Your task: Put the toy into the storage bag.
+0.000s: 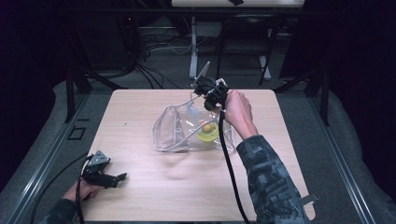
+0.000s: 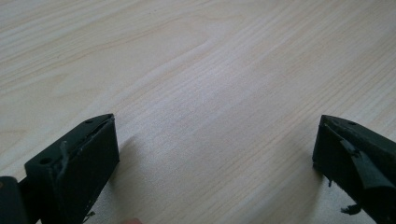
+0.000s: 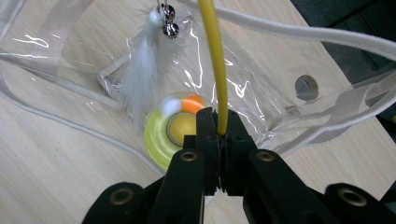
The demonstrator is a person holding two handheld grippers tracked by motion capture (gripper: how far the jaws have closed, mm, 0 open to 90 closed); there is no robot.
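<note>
**Wand toy held over the clear bag**

The right gripper (image 3: 218,135) had its jaws clamped on a thin yellow wand (image 3: 215,60), which ran away from the jaws toward a white feather tuft (image 3: 140,79) with small metal bells (image 3: 167,21). Below lay the clear plastic bag (image 1: 177,130) in the middle of the table (image 1: 140,196), a yellow-green ring toy (image 3: 156,137) inside it. The left gripper (image 2: 215,154) rested near the table's left front corner, jaws wide apart on nothing. I could read no writing anywhere.

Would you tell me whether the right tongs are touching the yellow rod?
Touching. In the right gripper view the right tongs are clamped shut on the yellow rod, pads pressing both sides.
</note>
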